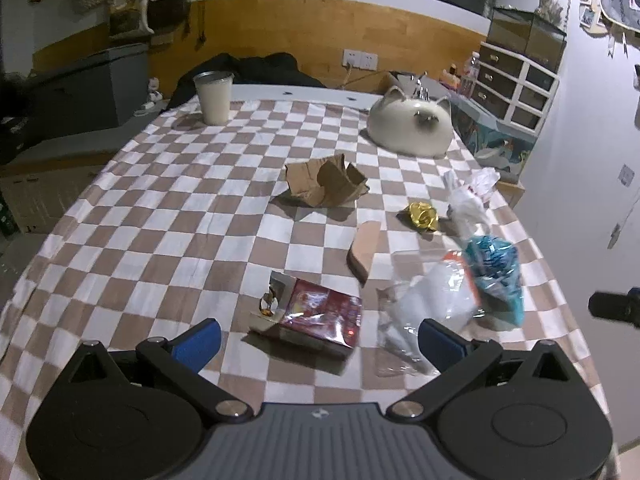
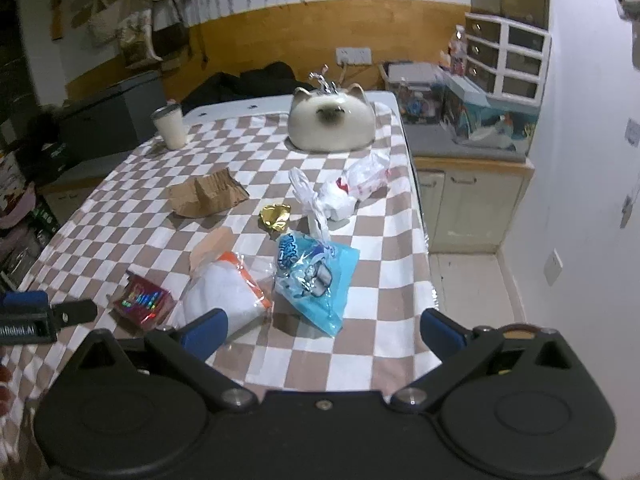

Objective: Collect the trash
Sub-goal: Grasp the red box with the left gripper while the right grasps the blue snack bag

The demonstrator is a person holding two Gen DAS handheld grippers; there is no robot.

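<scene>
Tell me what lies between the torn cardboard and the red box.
Mostly bare checked cloth. The tan wedge-shaped scrap sits just right of the line from torn cardboard to red box, as the left wrist view shows.

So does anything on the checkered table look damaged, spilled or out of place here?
Yes, but only the litter. A torn, crumpled cardboard piece lies mid-table, a red packet sits ripped open near the left gripper, and a blue wrapper and white plastic bags are strewn along the right side. The cup stands upright, with no spill visible.
</scene>
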